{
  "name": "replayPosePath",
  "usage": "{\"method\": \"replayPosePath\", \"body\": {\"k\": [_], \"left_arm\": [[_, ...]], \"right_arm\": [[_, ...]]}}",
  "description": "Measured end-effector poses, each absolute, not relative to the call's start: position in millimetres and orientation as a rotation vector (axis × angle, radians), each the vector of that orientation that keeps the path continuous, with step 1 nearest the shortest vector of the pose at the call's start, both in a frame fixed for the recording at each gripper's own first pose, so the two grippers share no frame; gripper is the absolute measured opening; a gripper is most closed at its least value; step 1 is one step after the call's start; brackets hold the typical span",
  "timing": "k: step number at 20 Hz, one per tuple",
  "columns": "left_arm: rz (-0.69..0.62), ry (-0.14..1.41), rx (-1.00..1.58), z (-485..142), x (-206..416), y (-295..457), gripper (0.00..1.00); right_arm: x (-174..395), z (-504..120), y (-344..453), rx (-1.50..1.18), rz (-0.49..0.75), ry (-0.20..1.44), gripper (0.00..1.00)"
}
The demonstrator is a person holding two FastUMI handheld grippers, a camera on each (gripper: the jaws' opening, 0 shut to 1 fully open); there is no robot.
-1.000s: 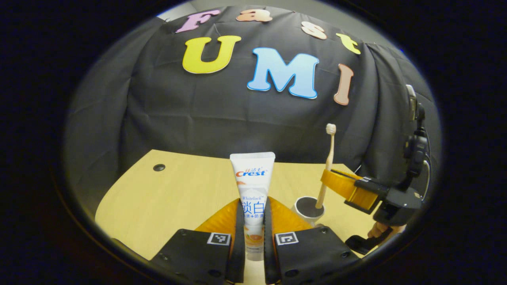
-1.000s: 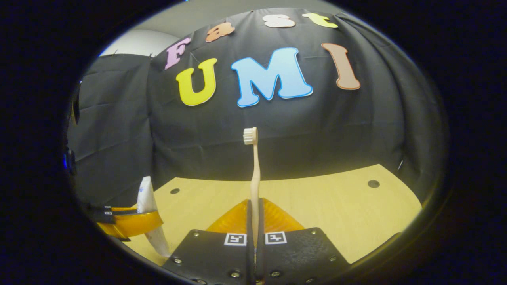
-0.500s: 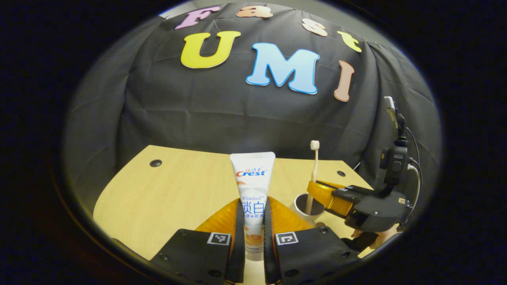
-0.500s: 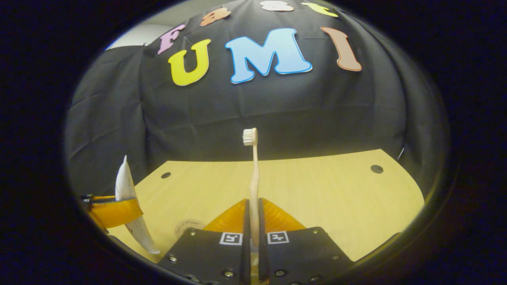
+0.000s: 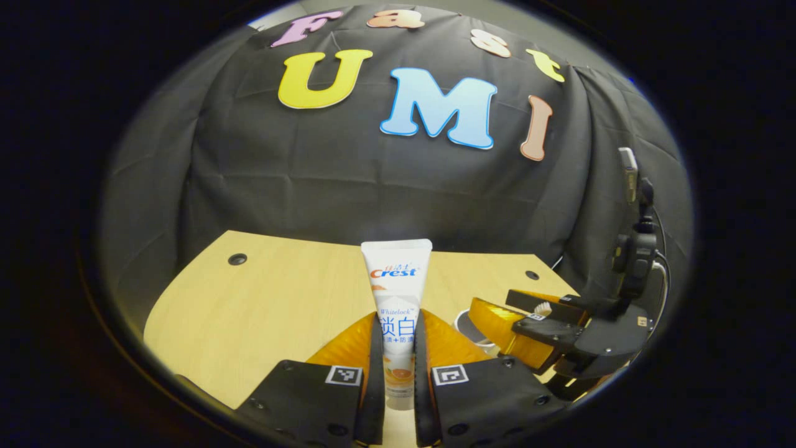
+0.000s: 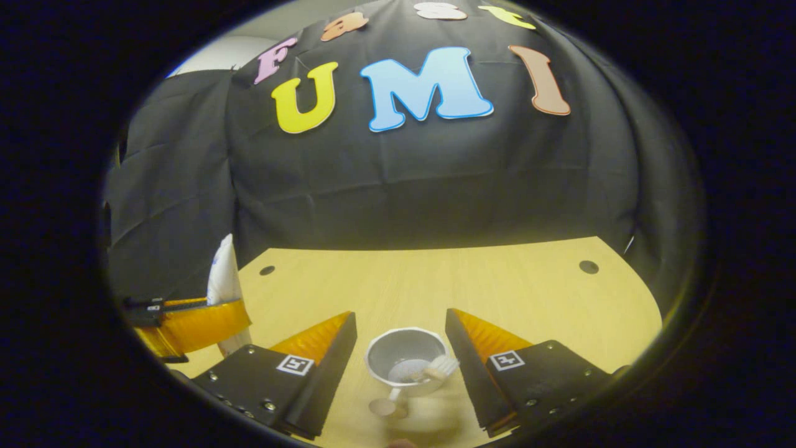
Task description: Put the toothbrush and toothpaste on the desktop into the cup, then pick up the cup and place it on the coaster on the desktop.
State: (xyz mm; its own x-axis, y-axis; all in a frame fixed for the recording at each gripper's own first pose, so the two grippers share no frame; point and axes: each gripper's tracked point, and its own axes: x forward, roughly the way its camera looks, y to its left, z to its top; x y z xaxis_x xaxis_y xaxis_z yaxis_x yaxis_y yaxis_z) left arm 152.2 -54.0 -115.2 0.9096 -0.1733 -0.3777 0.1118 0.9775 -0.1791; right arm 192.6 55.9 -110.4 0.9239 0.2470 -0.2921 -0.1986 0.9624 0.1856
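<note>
Toothbrush lies in cup; right tongs straddle it.

Light wooden desk, round holes near back corners. White cup stands on it, toothbrush inside.

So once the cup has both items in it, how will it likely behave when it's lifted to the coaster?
The cup looks small and light, so it should lift easily. The toothbrush leans on its rim with the head sticking out, which may shift the balance. The tall toothpaste, held in the left gripper, would probably make it top-heavy and tippy.
</note>
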Motion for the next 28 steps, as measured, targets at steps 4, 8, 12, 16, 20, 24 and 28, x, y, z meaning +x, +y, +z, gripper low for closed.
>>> {"method": "replayPosePath", "body": {"k": [4, 8, 12, 16, 20, 24, 28], "left_arm": [[-0.168, 0.382, -0.181, -112.8, 164.1, -66.8, 0.28], [-0.196, 0.325, -0.195, -103.6, 181.3, -81.7, 0.27], [-0.217, 0.246, -0.231, -87.2, 202.9, -99.3, 0.26], [-0.266, 0.192, -0.267, -79.3, 215.7, -125.5, 0.26], [-0.290, 0.143, -0.268, -73.6, 229.0, -143.5, 0.26], [-0.323, 0.130, -0.269, -79.2, 239.8, -166.4, 0.26], [-0.338, 0.149, -0.242, -100.6, 242.8, -183.2, 0.26]], "right_arm": [[185.8, -82.7, 43.1, 0.204, 0.218, 0.263, 0.87], [180.8, -62.4, 24.8, 0.205, 0.185, 0.216, 0.87], [175.5, -51.7, 5.7, 0.197, 0.148, 0.188, 0.87], [171.1, -47.2, -9.3, 0.195, 0.118, 0.177, 0.87], [163.8, -44.4, -25.6, 0.199, 0.085, 0.175, 0.87], [155.3, -43.1, -41.4, 0.196, 0.054, 0.174, 0.83], [148.8, -46.1, -56.5, 0.213, 0.022, 0.184, 0.87]]}}
